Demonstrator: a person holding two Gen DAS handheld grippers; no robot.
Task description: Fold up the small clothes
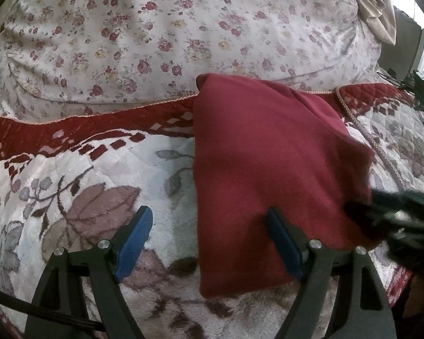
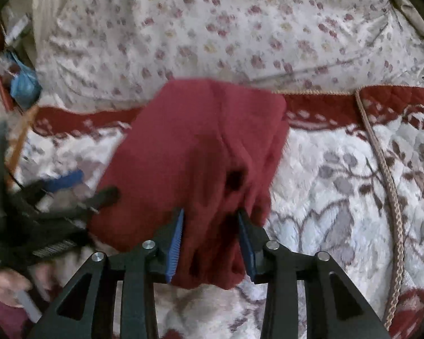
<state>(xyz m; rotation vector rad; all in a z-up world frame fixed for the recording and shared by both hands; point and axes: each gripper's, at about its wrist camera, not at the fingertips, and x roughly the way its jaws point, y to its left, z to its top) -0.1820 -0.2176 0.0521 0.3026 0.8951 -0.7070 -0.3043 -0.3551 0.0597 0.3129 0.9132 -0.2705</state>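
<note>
A dark red garment lies folded on the floral quilt. My left gripper is open, its left pad over the quilt and its right pad over the garment's near left part. In the right wrist view the garment bunches up between the blue pads of my right gripper, whose jaws stand partly apart around its near edge. The right gripper shows blurred in the left wrist view at the garment's right edge. The left gripper shows blurred in the right wrist view, open.
A white duvet with small red flowers is heaped behind the garment. The quilt has a dark red border band and a braided cord along its right side. Clutter sits at the far left.
</note>
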